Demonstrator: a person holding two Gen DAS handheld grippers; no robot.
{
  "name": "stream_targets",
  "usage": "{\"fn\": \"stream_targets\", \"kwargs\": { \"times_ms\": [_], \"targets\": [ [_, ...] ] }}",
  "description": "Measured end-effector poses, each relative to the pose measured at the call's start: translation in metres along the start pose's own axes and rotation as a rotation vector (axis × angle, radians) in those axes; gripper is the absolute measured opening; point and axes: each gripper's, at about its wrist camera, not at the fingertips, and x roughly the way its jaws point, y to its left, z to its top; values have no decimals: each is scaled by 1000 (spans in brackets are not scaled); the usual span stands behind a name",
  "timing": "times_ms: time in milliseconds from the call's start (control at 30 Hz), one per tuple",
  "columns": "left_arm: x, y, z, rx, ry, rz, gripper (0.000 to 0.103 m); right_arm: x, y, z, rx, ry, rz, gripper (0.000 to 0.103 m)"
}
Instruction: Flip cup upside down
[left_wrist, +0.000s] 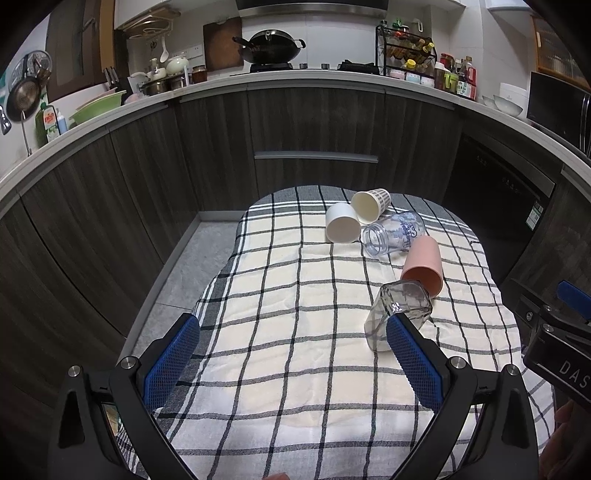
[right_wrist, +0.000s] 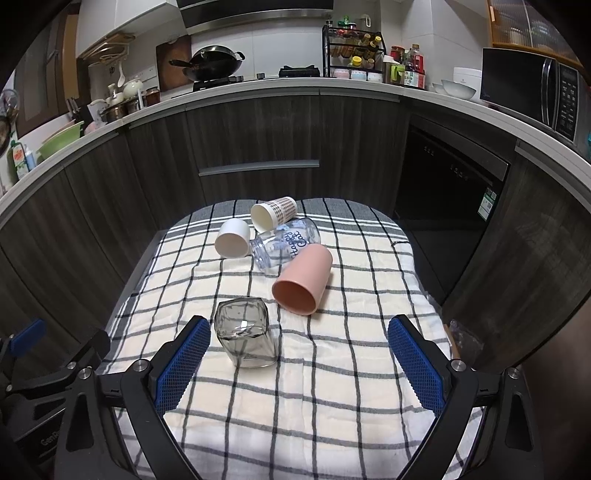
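Several cups lie on their sides on a checked cloth (left_wrist: 295, 295) (right_wrist: 314, 369): a smoky grey square glass (left_wrist: 397, 314) (right_wrist: 243, 332), a pink cup (left_wrist: 424, 264) (right_wrist: 303, 278), a clear printed glass (left_wrist: 393, 232) (right_wrist: 286, 242), a white cup (left_wrist: 342, 222) (right_wrist: 233, 238) and a patterned paper cup (left_wrist: 371, 205) (right_wrist: 273, 213). My left gripper (left_wrist: 291, 339) is open and empty, its right finger just in front of the grey glass. My right gripper (right_wrist: 299, 343) is open and empty, with the grey glass just beyond its left finger.
The cloth covers a small table with dark kitchen cabinets (left_wrist: 314, 122) beyond it and floor (left_wrist: 192, 258) at its left. A counter with a wok (left_wrist: 271, 46), a spice rack (right_wrist: 354, 48) and a microwave (right_wrist: 532, 88) runs behind. The right gripper's body shows in the left wrist view (left_wrist: 561, 332).
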Motion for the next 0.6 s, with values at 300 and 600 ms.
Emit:
{"fn": "stream_targets", "kwargs": {
  "times_ms": [300,600],
  "targets": [
    [1,0,0,-1,1,3,103,0,0,0,0,-1,0,97],
    [2,0,-1,-1,-1,3,103,-2,1,0,0,-7,-1,97]
  ]
}}
